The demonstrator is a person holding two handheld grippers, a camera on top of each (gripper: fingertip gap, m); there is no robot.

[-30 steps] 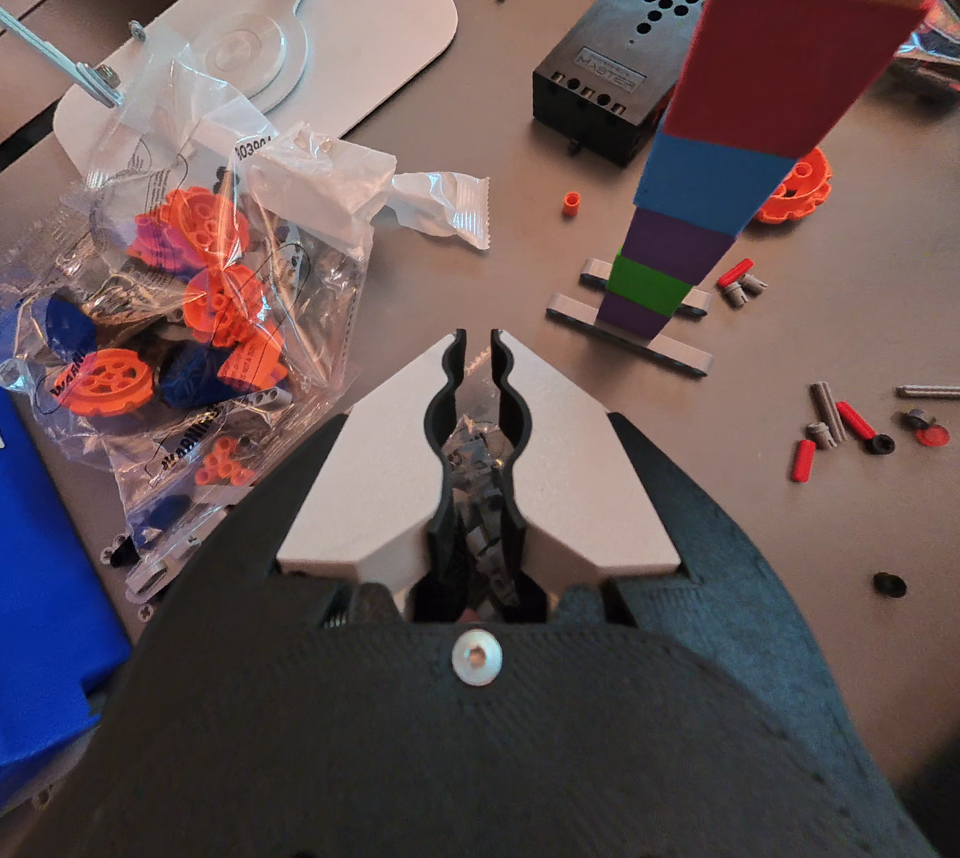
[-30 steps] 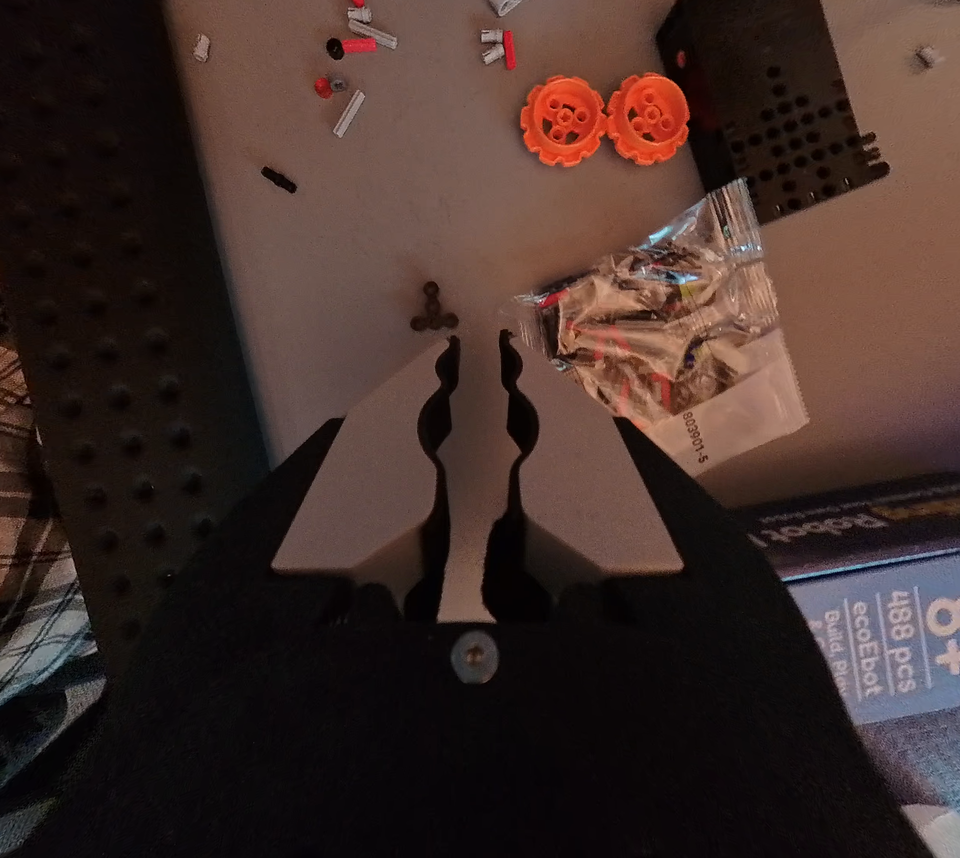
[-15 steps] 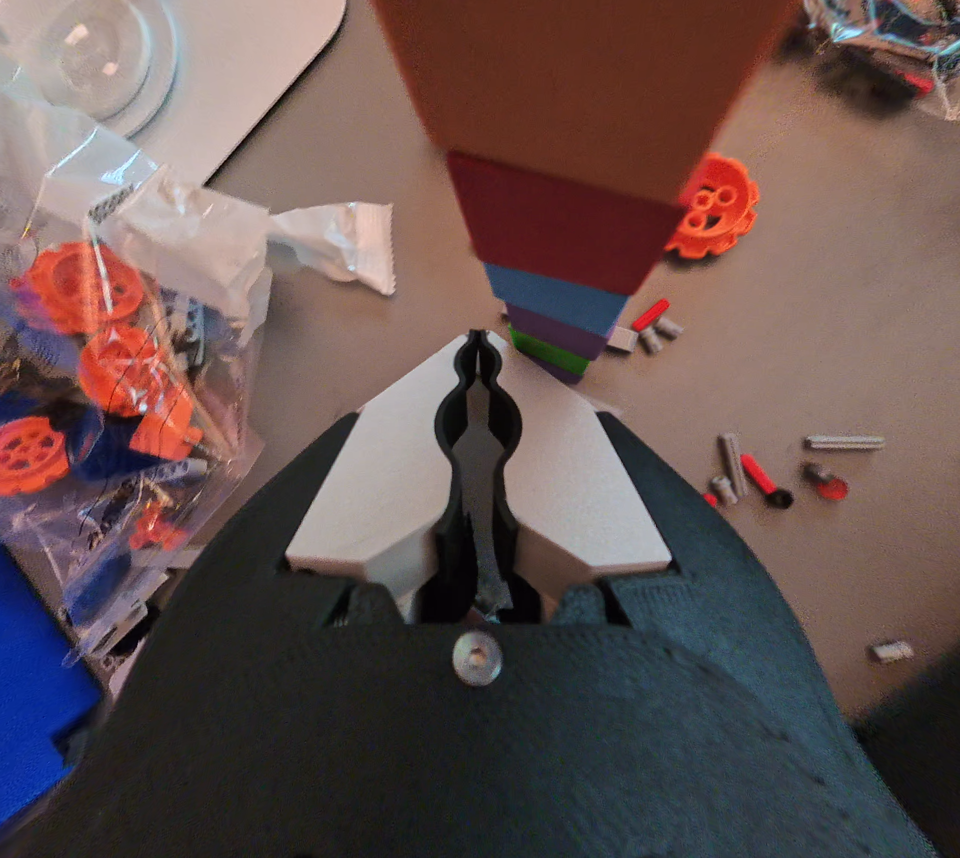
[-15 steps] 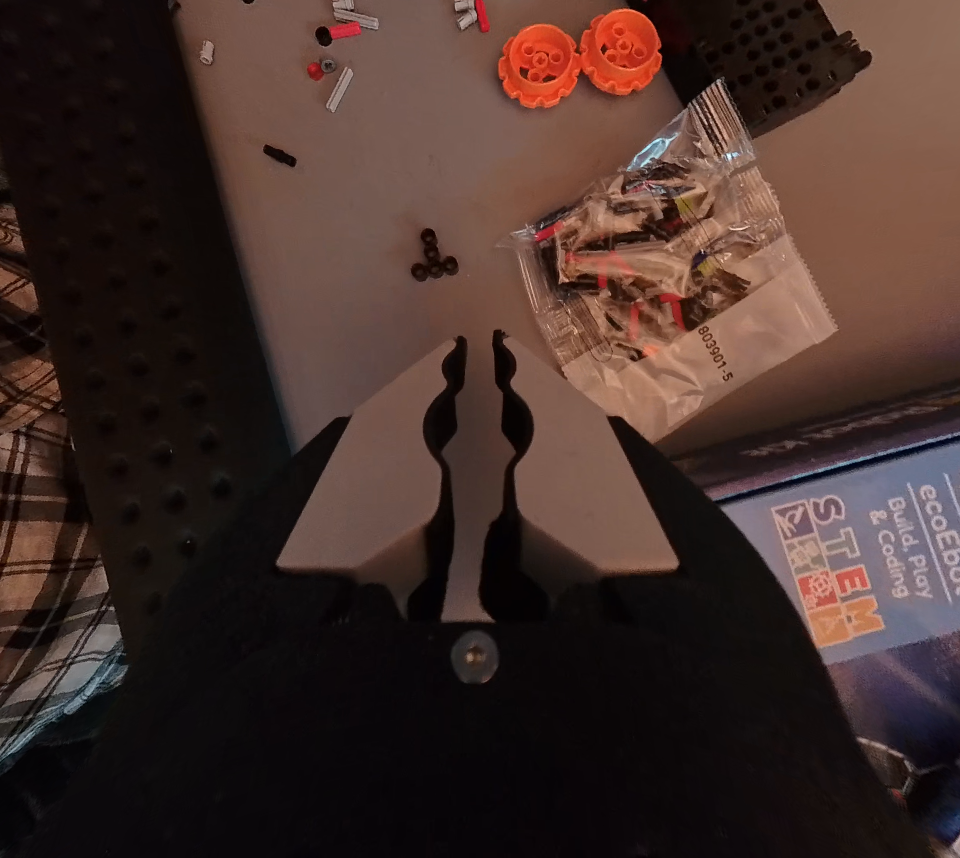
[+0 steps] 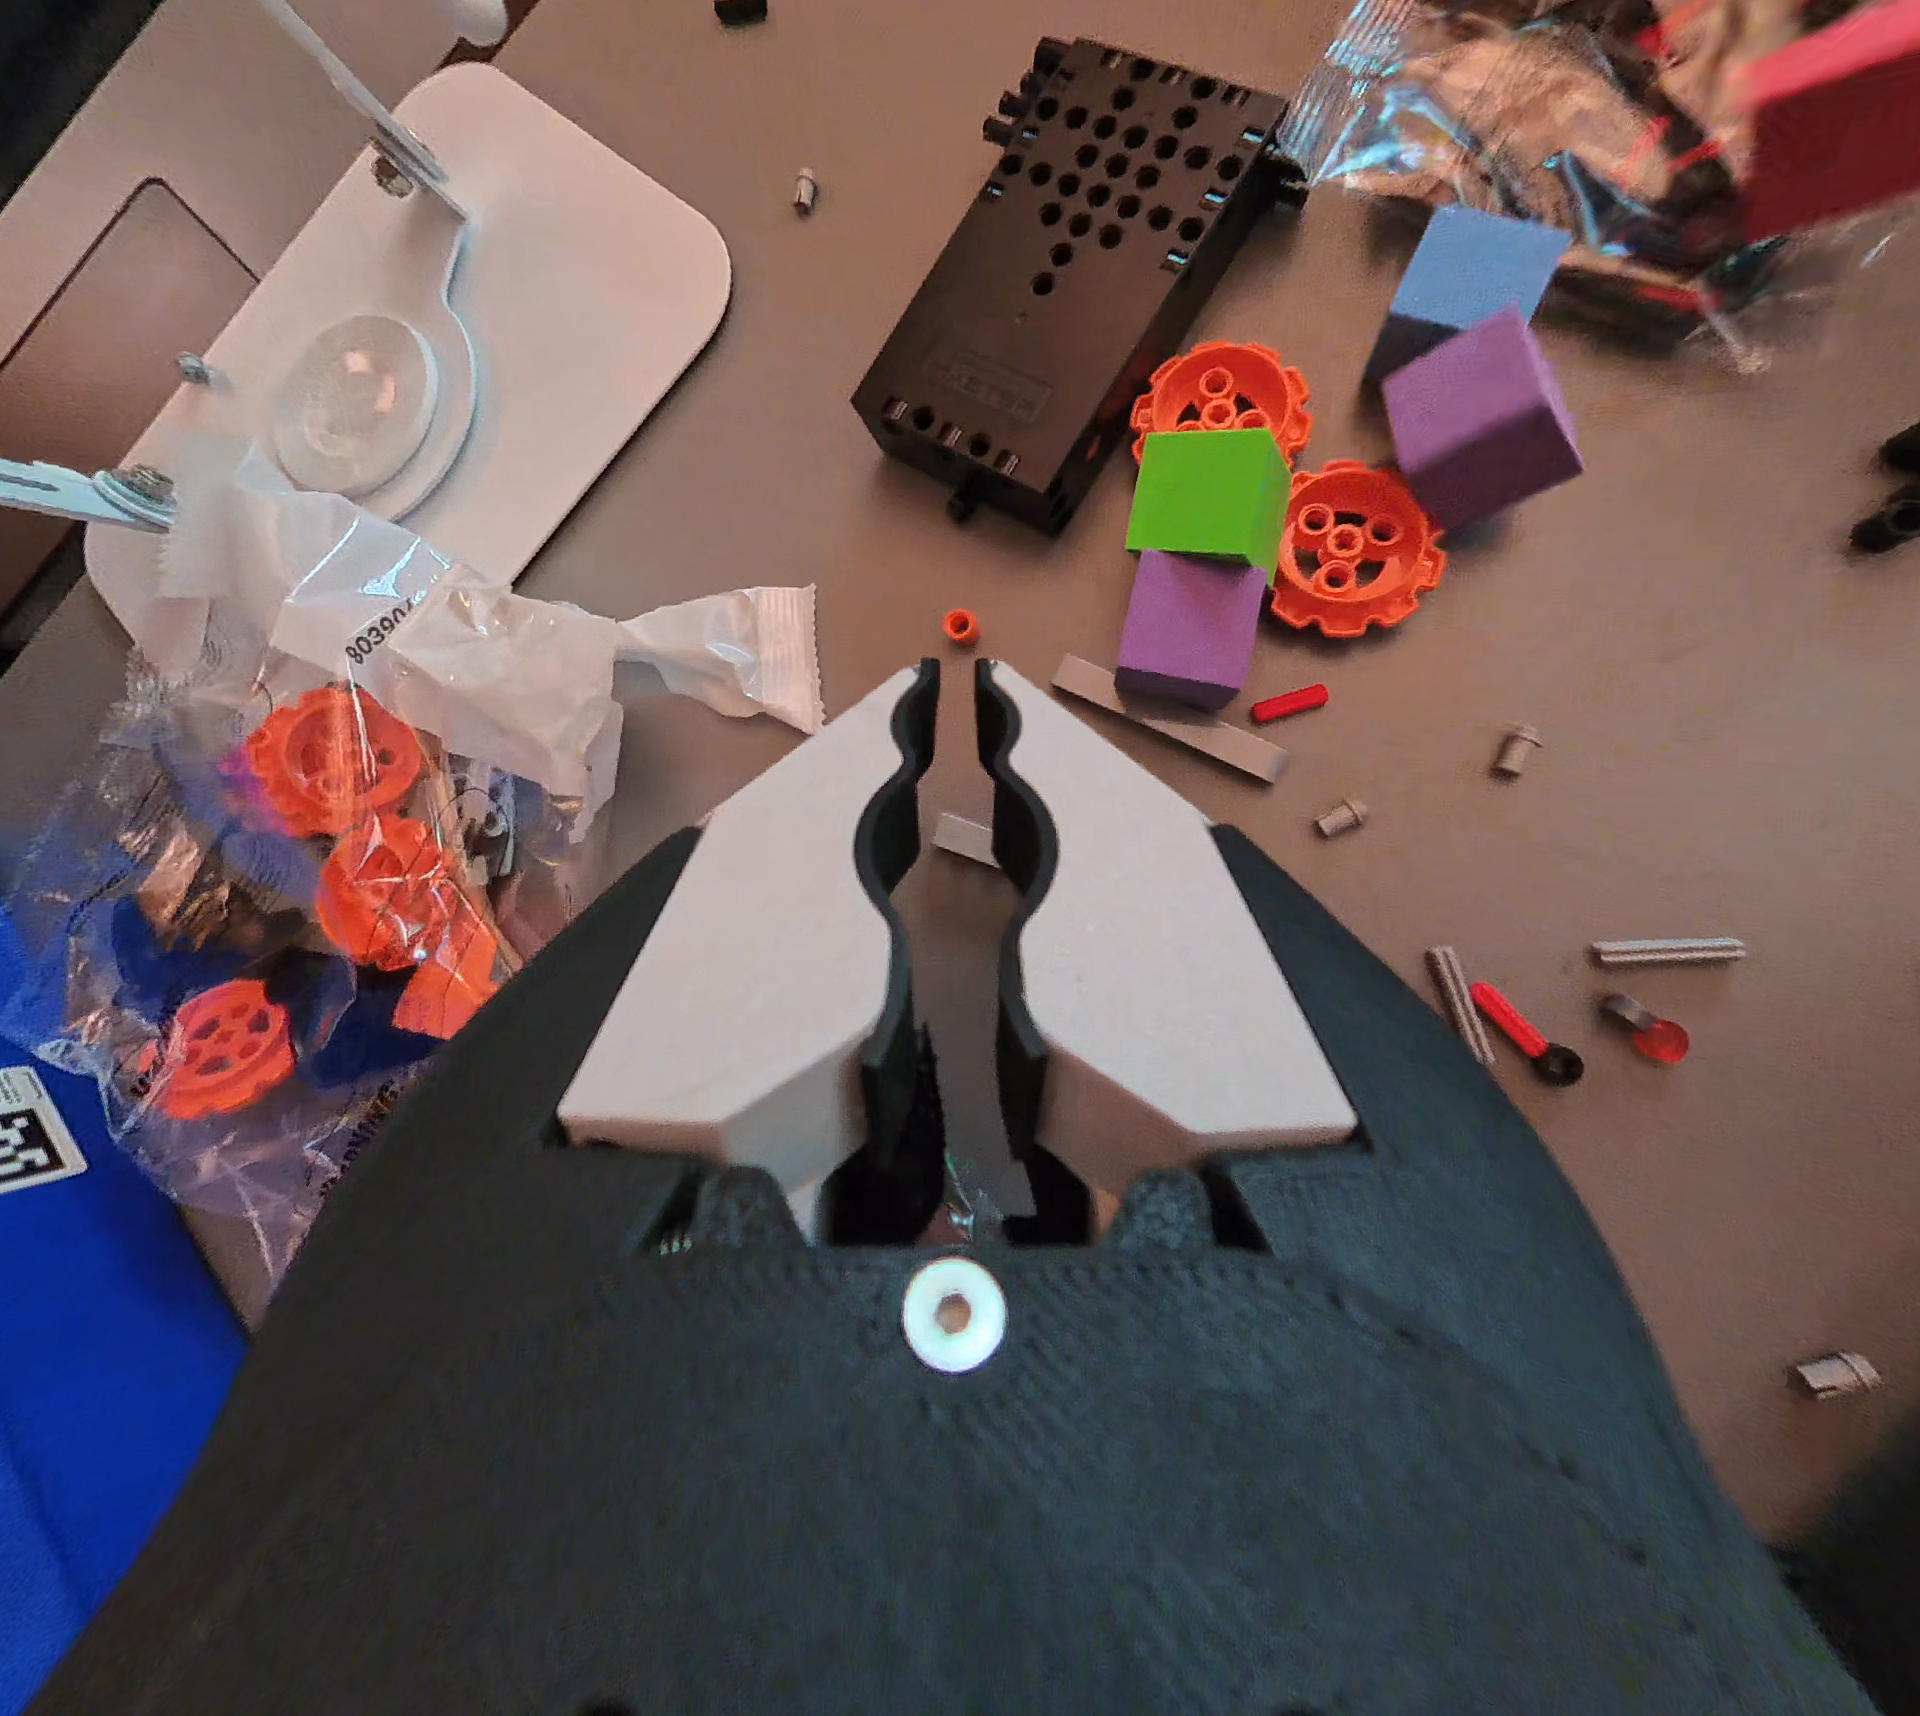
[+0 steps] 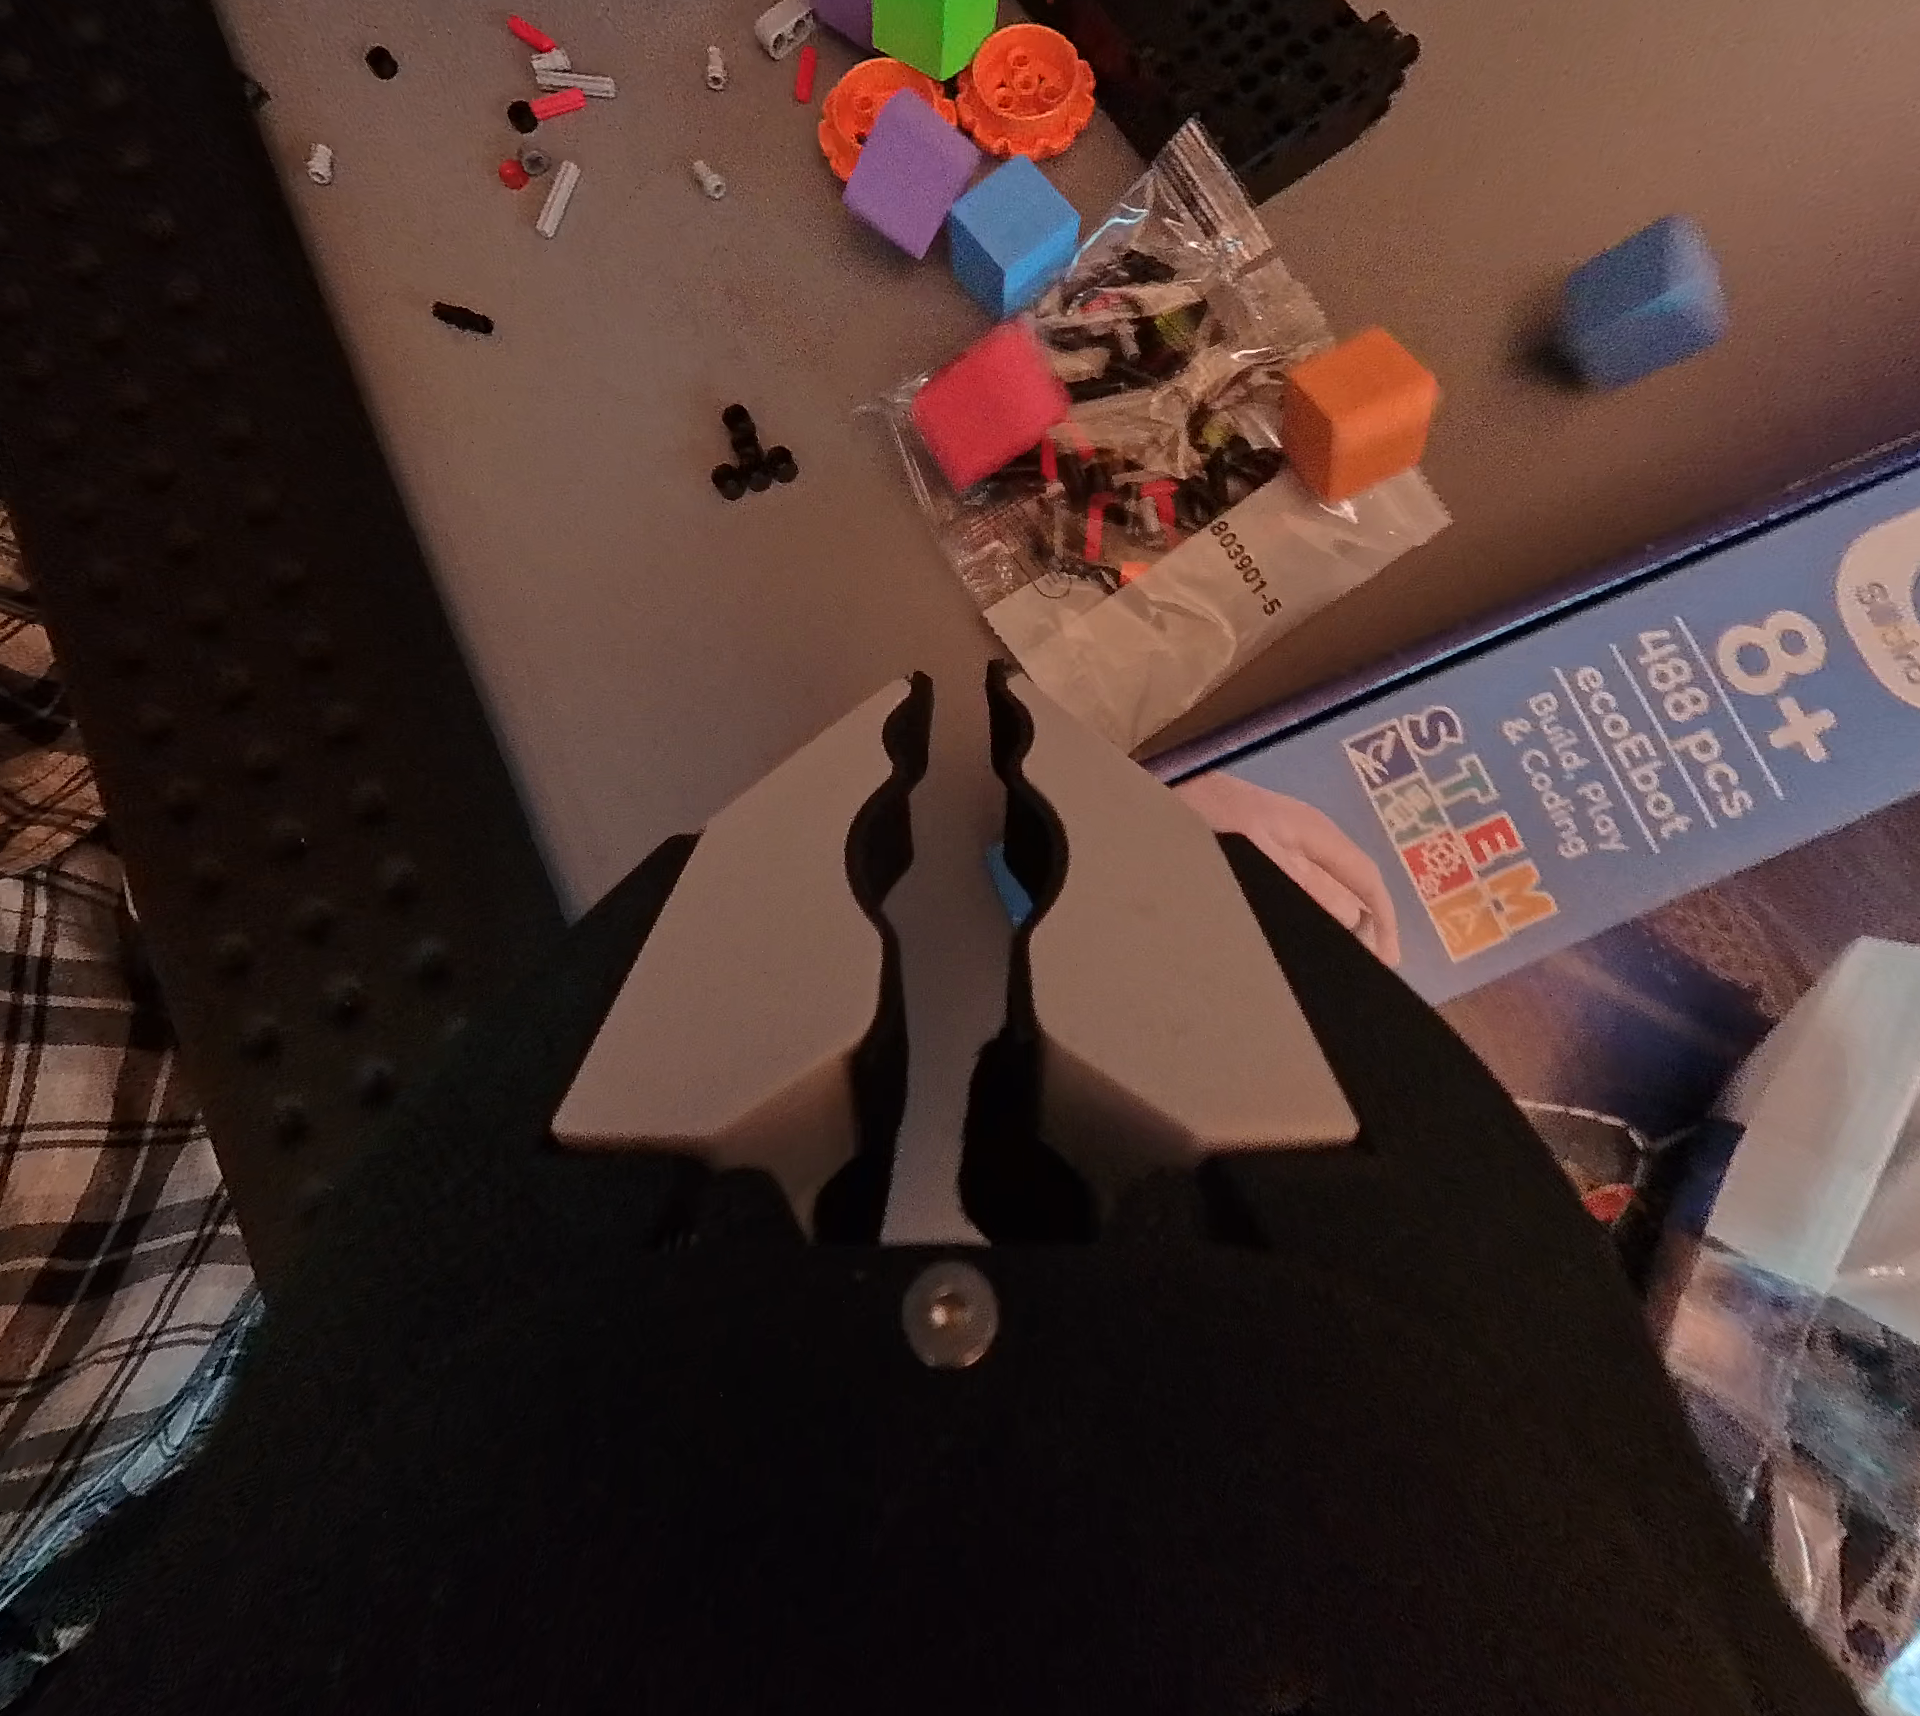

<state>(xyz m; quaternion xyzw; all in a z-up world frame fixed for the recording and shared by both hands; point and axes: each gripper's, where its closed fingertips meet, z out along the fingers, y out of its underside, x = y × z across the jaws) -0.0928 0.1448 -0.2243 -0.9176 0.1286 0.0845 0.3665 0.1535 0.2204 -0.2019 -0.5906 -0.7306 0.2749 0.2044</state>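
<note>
Grey tabletop [image 5: 1558,731] is lying cluttered with kit parts. Both tools are hovering with jaws only narrowly parted, gripping nothing: the left gripper [image 5: 957,667] is hanging over a small orange bushing [image 5: 960,623] and grey beam [image 5: 1174,721], the right gripper [image 6: 958,679] over a clear parts bag [image 6: 1143,461] beside a blue box [image 6: 1558,762]. Foam cubes are lying scattered; the green cube [image 5: 1205,494] is perching on a purple cube [image 5: 1190,632] against orange wheels [image 5: 1345,546]. A nudge could topple it, I think, and blurred cubes look unsettled.
</note>
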